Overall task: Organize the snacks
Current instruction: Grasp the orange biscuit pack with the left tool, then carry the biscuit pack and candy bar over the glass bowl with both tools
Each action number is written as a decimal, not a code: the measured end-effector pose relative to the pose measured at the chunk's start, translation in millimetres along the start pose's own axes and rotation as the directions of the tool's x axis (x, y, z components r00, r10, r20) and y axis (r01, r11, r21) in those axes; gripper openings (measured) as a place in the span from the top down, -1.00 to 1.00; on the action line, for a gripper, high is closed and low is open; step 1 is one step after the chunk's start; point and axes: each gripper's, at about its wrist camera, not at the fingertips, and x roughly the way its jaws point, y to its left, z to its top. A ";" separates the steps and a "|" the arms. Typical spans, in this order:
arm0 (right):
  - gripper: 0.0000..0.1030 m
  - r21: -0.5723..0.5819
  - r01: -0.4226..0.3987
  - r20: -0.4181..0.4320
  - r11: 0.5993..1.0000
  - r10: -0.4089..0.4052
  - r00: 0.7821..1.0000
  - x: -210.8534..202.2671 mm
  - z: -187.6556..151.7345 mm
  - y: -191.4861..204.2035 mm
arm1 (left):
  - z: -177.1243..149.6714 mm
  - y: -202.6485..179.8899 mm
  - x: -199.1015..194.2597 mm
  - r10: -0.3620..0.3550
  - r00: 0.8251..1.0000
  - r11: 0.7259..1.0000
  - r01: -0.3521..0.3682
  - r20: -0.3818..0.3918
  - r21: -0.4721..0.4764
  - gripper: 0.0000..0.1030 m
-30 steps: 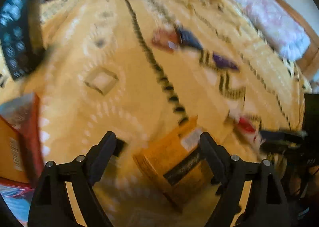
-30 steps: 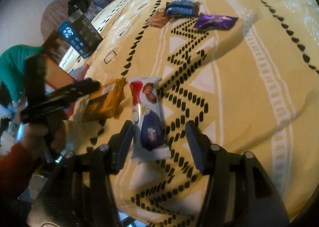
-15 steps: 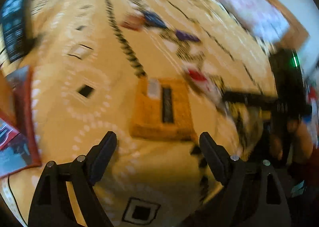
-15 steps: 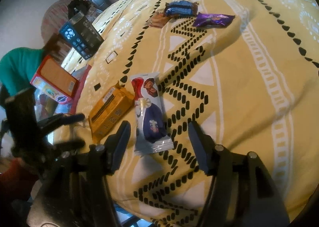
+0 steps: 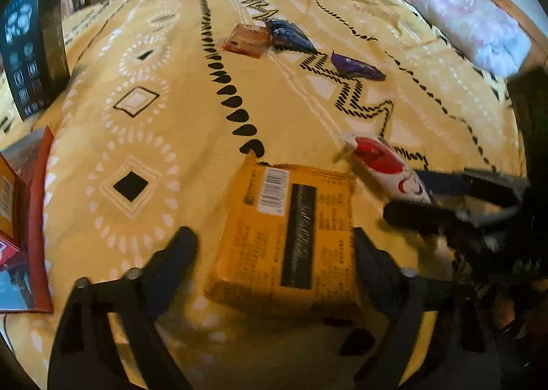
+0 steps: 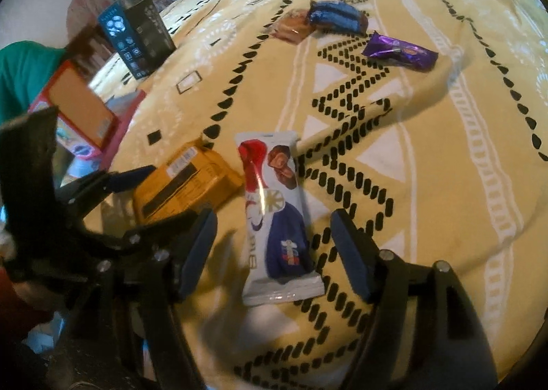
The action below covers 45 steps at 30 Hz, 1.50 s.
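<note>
Snacks on yellow patterned bedspread (image 5: 164, 136). Left gripper (image 5: 270, 246) wide, jaws just closing a little, straddling orange packet (image 5: 291, 236); pads apparently clear of it, no grip. Right gripper (image 6: 274, 239) partly open, jaws just narrowing, astride white-red-blue bar (image 6: 274, 215); not clamped. Beyond: purple wrapper (image 6: 400, 51), blue pack (image 6: 337, 15) touching brown pack (image 6: 291, 27).
</note>
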 end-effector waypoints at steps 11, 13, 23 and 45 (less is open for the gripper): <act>0.39 0.002 0.015 0.019 1.000 -0.015 1.000 -9.3 -4.6 -1.7 | -2.5 -4.9 -24.4 0.012 0.999 1.000 -0.011 0.038 -0.015 -0.36; 0.37 -0.004 0.013 -0.016 1.000 -0.013 1.000 -3.7 -4.2 -1.6 | -1.4 -3.9 -25.9 0.011 0.999 1.000 -0.010 0.035 -0.015 -0.36; 0.36 -0.027 0.020 -0.033 0.999 -0.021 0.999 10.7 1.3 -1.9 | -5.3 2.6 -19.4 0.019 1.000 0.999 -0.018 0.006 -0.050 -0.36; 0.42 -0.203 -0.042 0.244 0.978 0.092 0.965 -93.9 100.8 125.0 | 37.9 104.1 -214.9 0.356 0.883 0.917 -0.267 0.307 -0.296 -0.36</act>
